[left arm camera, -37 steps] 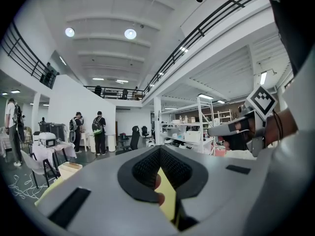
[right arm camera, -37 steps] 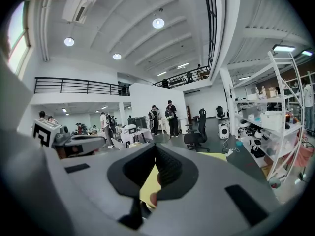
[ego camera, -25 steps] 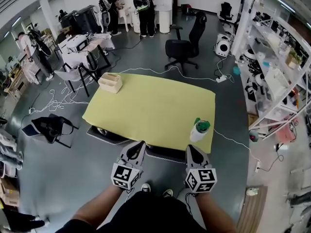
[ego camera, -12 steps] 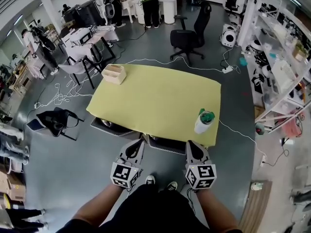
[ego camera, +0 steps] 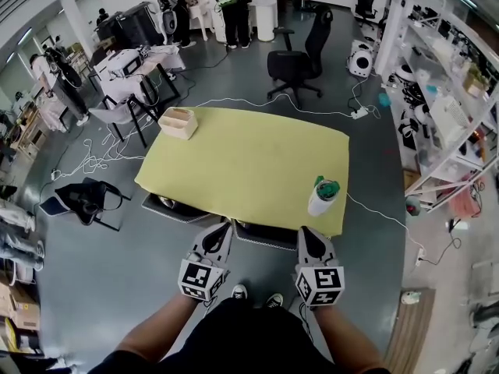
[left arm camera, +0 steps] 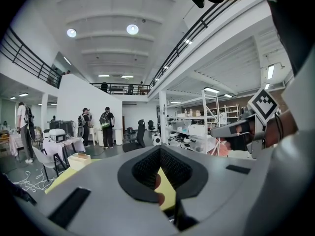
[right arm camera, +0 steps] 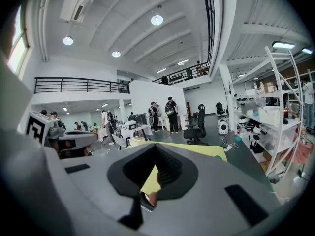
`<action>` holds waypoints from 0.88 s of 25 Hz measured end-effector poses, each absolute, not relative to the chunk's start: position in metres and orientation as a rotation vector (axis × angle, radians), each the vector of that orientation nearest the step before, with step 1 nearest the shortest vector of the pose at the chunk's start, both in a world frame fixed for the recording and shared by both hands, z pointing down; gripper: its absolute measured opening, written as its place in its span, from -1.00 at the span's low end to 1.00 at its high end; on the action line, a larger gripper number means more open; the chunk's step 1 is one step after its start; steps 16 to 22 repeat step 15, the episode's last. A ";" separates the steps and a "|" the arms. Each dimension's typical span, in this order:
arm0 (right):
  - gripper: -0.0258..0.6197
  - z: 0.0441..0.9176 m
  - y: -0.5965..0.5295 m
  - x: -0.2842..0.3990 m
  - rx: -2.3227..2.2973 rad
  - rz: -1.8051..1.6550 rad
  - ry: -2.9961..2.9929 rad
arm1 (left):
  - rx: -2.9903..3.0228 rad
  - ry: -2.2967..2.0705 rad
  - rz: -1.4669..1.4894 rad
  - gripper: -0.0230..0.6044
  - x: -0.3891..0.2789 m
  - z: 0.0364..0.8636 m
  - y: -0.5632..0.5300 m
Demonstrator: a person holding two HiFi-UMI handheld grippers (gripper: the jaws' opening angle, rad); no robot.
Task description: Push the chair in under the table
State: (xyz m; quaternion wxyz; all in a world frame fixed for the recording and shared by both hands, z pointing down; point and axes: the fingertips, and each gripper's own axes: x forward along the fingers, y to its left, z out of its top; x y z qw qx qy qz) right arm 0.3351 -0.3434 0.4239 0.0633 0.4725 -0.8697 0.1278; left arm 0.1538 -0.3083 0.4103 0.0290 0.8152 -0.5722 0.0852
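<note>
Little has moved since the earlier frames: both tools are keeping their place at the chair, and the counter is sitting only slightly higher in the head view. There, the left tool (ego camera: 221,230) and right tool (ego camera: 306,234) are pointing forward side by side, their tips reaching the dark back edge of the chair (ego camera: 265,237), though actual contact cannot be made out. The chair is lying tucked beneath the near edge of the yellow counter (ego camera: 234,162), with only a dark strip showing. A cup (ego camera: 322,198) is standing near the counter's near right corner, and a box (ego camera: 178,122) is resting at its far left corner. An office chair (ego camera: 300,61) is standing beyond the counter, people (ego camera: 234,6) are standing farther back, and shelves (ego camera: 444,107) are lining the right side. In the left gripper view, the left tool (left arm camera: 160,154) is showing its jaws pressed together with nothing between them; a wedge of counter (left arm camera: 166,188) is appearing past them, the box (left arm camera: 78,160) at left and the right tool (left arm camera: 241,132) at right. In the right gripper view, the right tool (right arm camera: 156,151) is likewise showing jaws pressed together and empty, with the counter (right arm camera: 197,149) ahead, the left tool (right arm camera: 74,139) at left and the office chair (right arm camera: 197,127) beyond.
</note>
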 end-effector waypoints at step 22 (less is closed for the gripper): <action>-0.88 0.428 -0.349 0.342 1.475 0.383 -2.611 | 2.532 -1.735 0.267 -0.90 0.160 0.417 -0.322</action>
